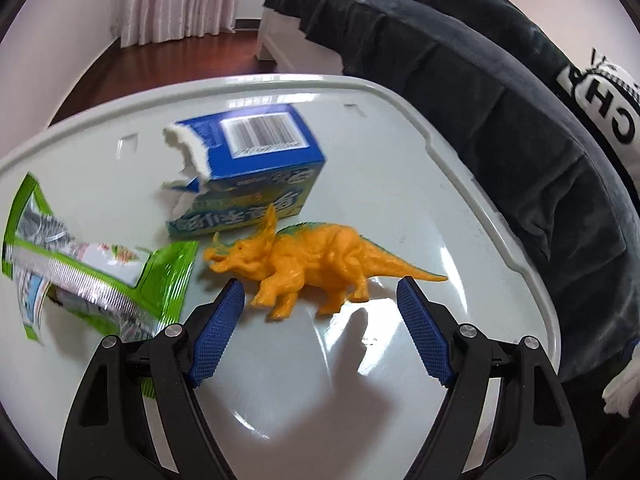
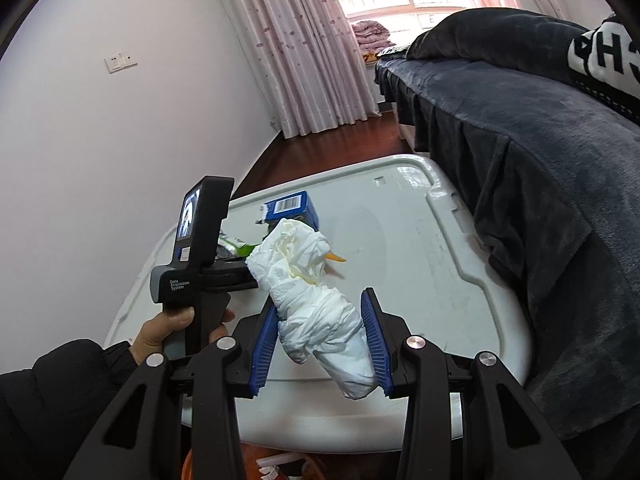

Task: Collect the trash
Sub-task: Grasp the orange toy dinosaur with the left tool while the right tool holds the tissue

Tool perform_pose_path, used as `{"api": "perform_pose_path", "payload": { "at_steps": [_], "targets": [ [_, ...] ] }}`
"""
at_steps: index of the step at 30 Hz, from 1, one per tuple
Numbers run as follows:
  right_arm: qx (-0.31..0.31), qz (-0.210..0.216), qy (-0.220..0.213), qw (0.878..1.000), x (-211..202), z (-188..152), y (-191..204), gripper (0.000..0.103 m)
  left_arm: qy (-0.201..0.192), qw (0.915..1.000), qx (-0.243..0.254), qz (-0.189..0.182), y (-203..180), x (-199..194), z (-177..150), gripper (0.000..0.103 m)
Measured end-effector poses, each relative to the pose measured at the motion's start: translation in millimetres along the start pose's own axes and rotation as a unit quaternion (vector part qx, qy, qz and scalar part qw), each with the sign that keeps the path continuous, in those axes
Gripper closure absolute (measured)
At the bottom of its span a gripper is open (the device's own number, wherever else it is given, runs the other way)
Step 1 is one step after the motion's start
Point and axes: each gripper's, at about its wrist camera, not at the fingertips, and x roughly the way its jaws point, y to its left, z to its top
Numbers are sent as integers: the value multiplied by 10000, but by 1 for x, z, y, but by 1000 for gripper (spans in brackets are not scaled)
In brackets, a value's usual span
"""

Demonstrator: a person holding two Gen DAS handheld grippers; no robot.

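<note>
Currently, right gripper (image 2: 322,336) clamps a crumpled tissue wad (image 2: 316,300) above the near edge of the white lid (image 2: 440,248). Left gripper (image 1: 320,312) spread wide, empty, just in front of the dinosaur (image 1: 316,264). Torn blue box (image 1: 248,168) behind dinosaur; green wrapper (image 1: 92,276) left of it.

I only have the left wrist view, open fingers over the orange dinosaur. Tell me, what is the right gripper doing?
Observer: The right gripper is shut on a crumpled white tissue wad.
Operator: Where is it, relative to the lid?
Observer: It is near the close edge of the white lid, with the tissue raised above it.
Operator: Does my gripper show from there?
Observer: Yes, the left gripper's handle, with a small screen on its back, held by a hand in a dark sleeve.
</note>
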Motion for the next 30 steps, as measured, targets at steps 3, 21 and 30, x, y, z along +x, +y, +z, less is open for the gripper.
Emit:
{"api": "perform_pose_path", "payload": {
  "at_steps": [3,21,30],
  "targets": [
    [17,30,-41,10000,-2,0,0,62,98,9999,-88,75,0,2,-2,26],
    [304,40,-437,9986,-24,3,-14,62,-309,9713,-2192,875,-19,5,6,26],
    [420,176,-456,9979,-29,2,-18,62,-425,9500,-2655,1587,-8,18,20,21]
  ]
}}
